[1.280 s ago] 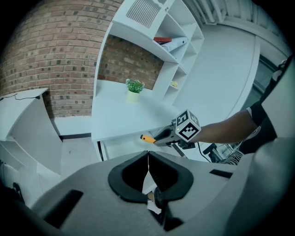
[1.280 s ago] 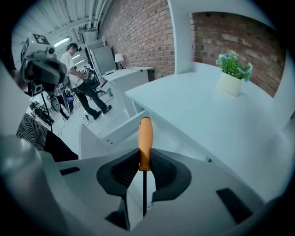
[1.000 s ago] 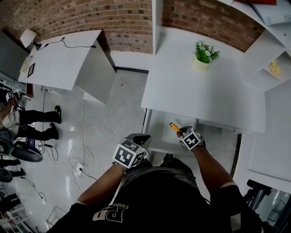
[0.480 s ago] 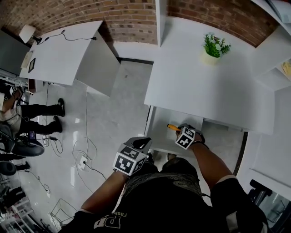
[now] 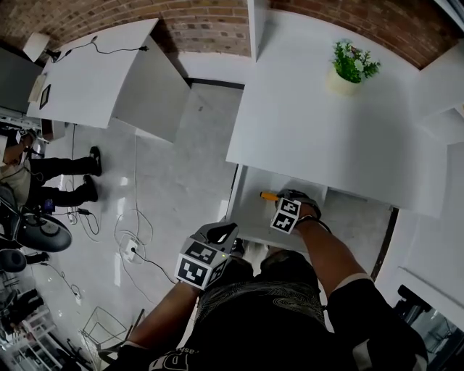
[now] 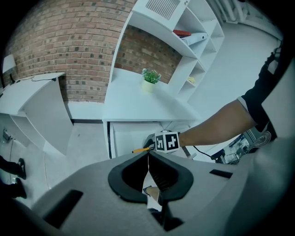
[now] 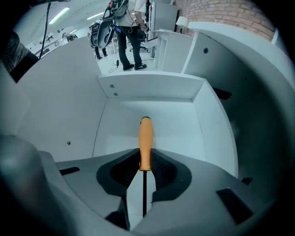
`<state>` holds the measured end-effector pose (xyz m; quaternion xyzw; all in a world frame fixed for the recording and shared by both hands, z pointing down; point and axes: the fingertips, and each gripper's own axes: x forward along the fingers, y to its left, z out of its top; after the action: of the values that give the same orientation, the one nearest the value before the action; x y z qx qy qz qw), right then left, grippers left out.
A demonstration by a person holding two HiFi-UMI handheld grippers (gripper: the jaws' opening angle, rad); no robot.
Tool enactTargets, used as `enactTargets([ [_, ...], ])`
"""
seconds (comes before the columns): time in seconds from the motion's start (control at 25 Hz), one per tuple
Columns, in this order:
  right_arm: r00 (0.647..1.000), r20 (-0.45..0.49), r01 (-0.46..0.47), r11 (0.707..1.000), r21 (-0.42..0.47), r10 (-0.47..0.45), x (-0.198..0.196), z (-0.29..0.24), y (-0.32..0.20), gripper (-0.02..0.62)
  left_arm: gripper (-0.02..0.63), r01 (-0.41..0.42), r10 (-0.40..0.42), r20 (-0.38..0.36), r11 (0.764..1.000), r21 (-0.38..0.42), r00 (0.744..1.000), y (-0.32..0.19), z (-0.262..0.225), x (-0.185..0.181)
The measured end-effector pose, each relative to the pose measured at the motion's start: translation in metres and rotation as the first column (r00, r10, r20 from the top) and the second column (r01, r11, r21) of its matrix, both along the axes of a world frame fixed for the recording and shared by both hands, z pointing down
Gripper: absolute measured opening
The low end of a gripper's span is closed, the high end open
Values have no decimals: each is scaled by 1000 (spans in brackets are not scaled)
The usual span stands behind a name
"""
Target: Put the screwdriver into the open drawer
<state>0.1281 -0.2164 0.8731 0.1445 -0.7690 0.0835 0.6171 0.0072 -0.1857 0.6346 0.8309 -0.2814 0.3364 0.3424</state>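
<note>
Right hand-held gripper (image 7: 145, 165): jaws closed on the screwdriver (image 7: 145, 140), with the pads pressing the lower end of its orange handle. The black shaft runs back between the jaws toward the camera. In the right gripper view the handle tip points to 12 o'clock.

This hand-held gripper aims steeply down into the open drawer (image 7: 117, 122). White drawer walls stand at 9, 12 and 3 o'clock around the handle, so the screwdriver is inside those walls, over the drawer bottom. Whether it touches the bottom: cannot tell.

Head view: the orange handle pokes out toward 10 o'clock from the right hand-held gripper. The drawer is pulled out from under the near edge of the white table (image 5: 326, 130).

Left hand-held gripper (image 6: 148, 156): jaw tips together, nothing gripped. In the head view it sits at 7 o'clock of the right one, outside the drawer and close to the person's body.

Farther out:
- A potted plant (image 5: 353, 64) stands on the table at 1 o'clock from the drawer, near the brick wall (image 5: 210, 22).
- A second table (image 5: 94, 80) stands at 10 o'clock, well apart.
- Cables (image 5: 134, 217) trail over the pale floor (image 5: 174, 167) at 9 o'clock.
- A person's legs (image 5: 61, 181) show at the far left edge.
- In the left gripper view, white shelves (image 6: 184, 41) rise at 1 o'clock, beside the table.
</note>
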Motion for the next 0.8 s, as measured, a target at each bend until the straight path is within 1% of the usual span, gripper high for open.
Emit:
enactTargets([
  [0.2,999,-2,40,999,-1,-40,-2,16,-7,78,18,43,-43,7,999,-15,999,-2,8,-2],
  [0.32,998,-13,62,998,-9,-62,-2,25,-6,78,18,53,-53,10,998,-19,999,-3,11,-4],
  [0.56,999,-15,37,999,-36,-38,-2,34,-5,81,18,66,-66,14,997,-28,998,-3,15,-6],
  [0.8,999,-37,31,998,-46,-32,0,35,-2,114,18,55,-54,9,998,-30,998,0,16,-7],
])
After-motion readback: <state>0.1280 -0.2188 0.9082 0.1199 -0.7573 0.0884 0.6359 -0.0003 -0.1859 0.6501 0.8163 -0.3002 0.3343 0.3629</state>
